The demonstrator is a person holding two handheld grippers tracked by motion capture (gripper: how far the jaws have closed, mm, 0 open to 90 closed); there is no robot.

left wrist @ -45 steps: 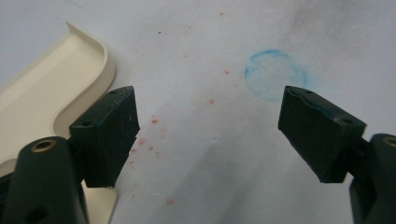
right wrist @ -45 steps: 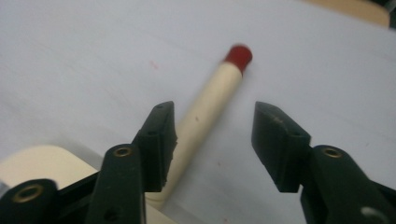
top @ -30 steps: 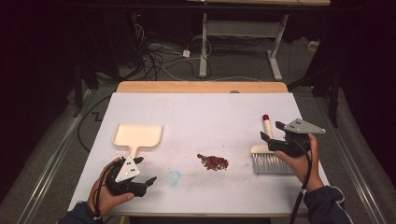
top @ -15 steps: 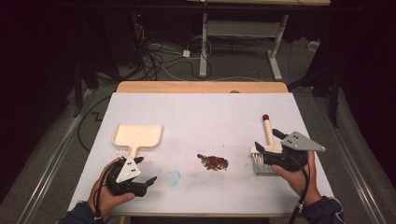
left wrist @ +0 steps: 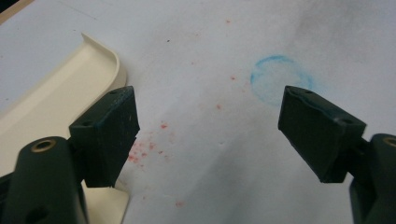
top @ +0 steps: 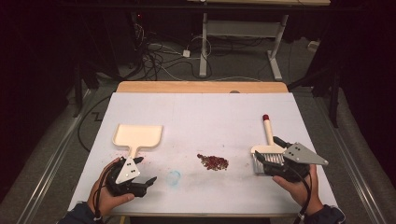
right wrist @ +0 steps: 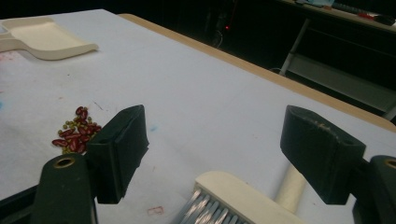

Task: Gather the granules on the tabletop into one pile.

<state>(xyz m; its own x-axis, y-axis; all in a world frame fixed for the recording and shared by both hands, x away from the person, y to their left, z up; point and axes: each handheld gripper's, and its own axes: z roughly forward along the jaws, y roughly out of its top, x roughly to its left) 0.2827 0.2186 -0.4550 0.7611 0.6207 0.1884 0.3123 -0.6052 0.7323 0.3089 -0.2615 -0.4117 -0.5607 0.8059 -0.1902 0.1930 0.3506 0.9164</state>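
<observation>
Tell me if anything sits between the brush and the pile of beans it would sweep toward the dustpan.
Nothing visible does. Bare white table lies between the brush and the pile of beans, and between the pile and the dustpan. The right gripper, jaws just opening, hangs over the brush head without gripping it.

High view looks down on the table [top: 201,112]; both tong views skim it closely, sharing the dustpan [left wrist: 51,100]
</observation>
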